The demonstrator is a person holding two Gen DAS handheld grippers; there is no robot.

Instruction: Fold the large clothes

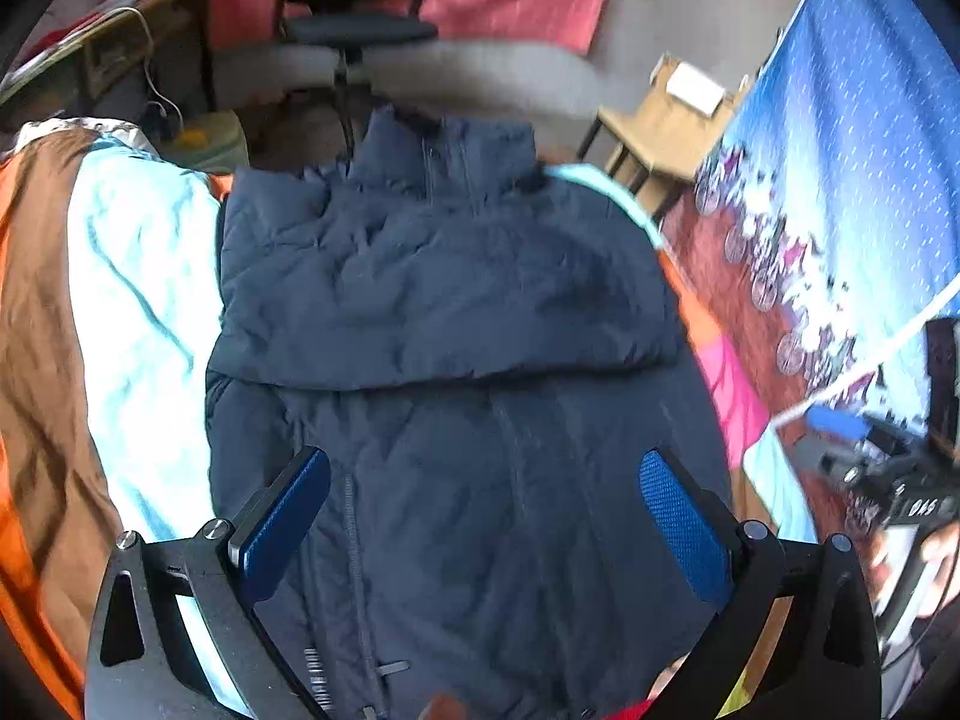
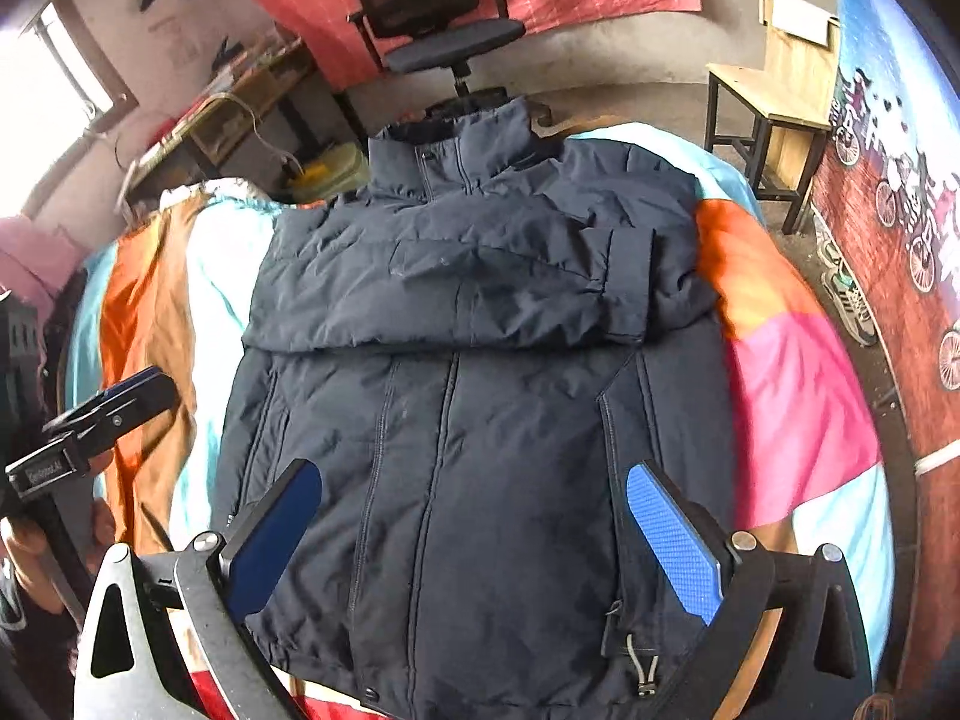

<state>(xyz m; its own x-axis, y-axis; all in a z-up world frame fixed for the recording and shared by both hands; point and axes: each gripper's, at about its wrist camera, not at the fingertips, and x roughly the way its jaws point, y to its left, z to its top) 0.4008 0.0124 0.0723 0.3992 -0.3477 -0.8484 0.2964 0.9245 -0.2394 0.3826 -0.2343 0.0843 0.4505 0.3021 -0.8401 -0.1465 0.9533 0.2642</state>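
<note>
The left gripper [image 1: 483,516] stands with its jaws spread wide and empty, poised above the lower front panel of the jacket [image 1: 444,324]. The right gripper [image 2: 474,525] is likewise spread wide and holds nothing, hovering over the hem area near the drawcord toggle [image 2: 643,669]. The jacket, a dark navy padded garment, lies front-up and zipped on the bedspread [image 2: 792,372], collar [image 2: 456,144] pointing away toward the office chair [image 2: 432,12]. Both sleeves appear already crossed over the chest, one cuff [image 2: 630,282] lying near the garment's right edge. The remaining step is judged to be a bottom-to-top fold. Handling: the shell fabric looks smooth and probably slippery, and the filling is soft and bulky, so the garment should be moderately light but springy; a fold is likely to puff open again unless pressed flat. Recommended grip points are the two hem corners, pinching through the full padded thickness, not the outer shell alone, which could slide over the filling. Avoid clamping the toggle or zipper [image 2: 441,420].
</note>
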